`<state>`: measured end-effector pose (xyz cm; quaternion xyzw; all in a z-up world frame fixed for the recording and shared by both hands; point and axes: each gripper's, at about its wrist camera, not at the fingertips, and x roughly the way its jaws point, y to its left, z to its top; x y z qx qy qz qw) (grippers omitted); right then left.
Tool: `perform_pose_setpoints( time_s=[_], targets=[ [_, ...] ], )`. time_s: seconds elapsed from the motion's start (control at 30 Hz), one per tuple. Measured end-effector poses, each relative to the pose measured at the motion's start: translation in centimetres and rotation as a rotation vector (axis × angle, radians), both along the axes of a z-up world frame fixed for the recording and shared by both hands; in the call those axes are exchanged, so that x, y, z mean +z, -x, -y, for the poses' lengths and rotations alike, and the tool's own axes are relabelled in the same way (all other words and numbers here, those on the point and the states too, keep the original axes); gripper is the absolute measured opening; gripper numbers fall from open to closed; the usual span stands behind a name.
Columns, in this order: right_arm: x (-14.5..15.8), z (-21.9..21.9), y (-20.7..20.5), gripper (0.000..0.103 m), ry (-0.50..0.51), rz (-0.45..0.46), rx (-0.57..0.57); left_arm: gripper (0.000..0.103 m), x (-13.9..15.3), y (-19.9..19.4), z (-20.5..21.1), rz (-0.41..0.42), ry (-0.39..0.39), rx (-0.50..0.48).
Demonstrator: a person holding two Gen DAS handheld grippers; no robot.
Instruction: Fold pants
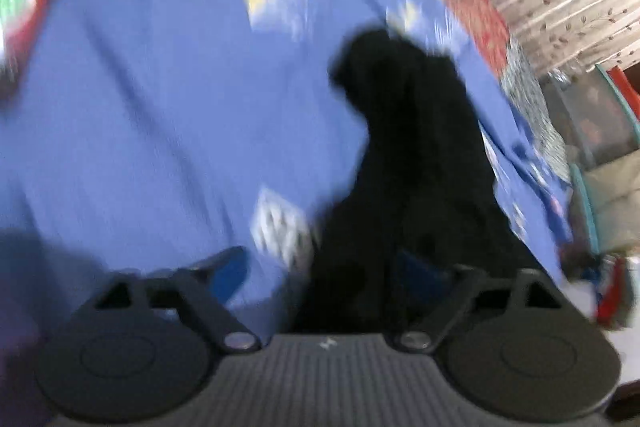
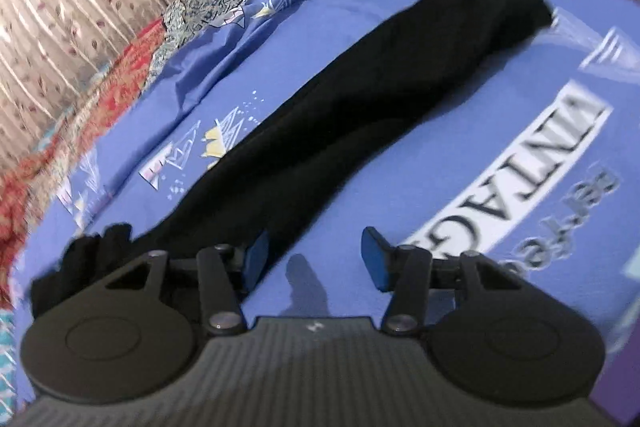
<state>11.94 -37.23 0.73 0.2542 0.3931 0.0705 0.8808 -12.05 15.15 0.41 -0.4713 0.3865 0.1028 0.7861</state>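
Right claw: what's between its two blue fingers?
In the right wrist view, the right claw is open, with only bare blue bedsheet and a shadow between its fingers. The black pants lie just left.

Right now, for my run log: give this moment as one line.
pants: black, stretched long on blue sheet | left gripper: open, over pants end | right gripper: open, beside pants | fold: not started
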Motion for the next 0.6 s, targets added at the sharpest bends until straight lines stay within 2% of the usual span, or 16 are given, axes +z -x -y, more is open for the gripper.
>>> perform_pose_setpoints(
  time_s=[0.03,0.1,0.13,0.17,0.2,0.23,0.27,0.33,0.47,0.53,0.6],
  targets=[
    [-0.3,-0.2,-0.6,0.055,-0.017,-0.007,-0.006,0.103,-0.7,0.3,0.2,0.015,0.042,0.006],
    [-0.4,-0.8,-1.9,0.055,-0.039,0.006,-0.011,0.101,-0.9,0.2,1.2,0.039,0.06,0.018],
    [-0.5,-1.4,-2.8,0.053,-0.044,0.006,-0.011,0.092,-0.8,-0.4,1.7,0.043,0.06,0.016],
    [-0.4,-1.9,-3.4,0.033,-0.044,0.003,-0.007,0.054,-0.6,-1.0,2.0,0.039,0.06,0.008],
    [-0.1,-2.6,-3.7,0.011,-0.038,-0.007,0.01,0.041,-0.6,-2.0,2.2,0.021,0.066,-0.014],
    [0.1,-3.1,-3.4,0.006,-0.021,-0.025,0.023,0.034,-0.7,-2.7,2.2,-0.001,0.071,-0.02],
    [0.8,-3.3,-2.4,0.006,0.02,-0.01,0.011,0.028,-0.5,-2.6,2.3,-0.014,0.05,-0.005],
    [3.1,-3.4,-0.3,0.006,0.06,0.057,0.005,0.021,1.3,-2.4,1.5,0.009,-0.016,0.009],
    [8.0,-0.9,5.3,0.006,-0.008,0.135,0.032,0.015,5.5,0.3,-1.1,0.109,-0.058,0.067],
    [8.6,-0.5,7.7,0.006,0.016,0.134,0.072,0.013,6.8,0.9,-1.8,0.091,-0.118,0.088],
    [7.2,-0.4,9.0,0.012,0.032,0.074,0.135,0.012,7.0,1.4,-2.2,0.05,-0.165,0.122]
  ],
)
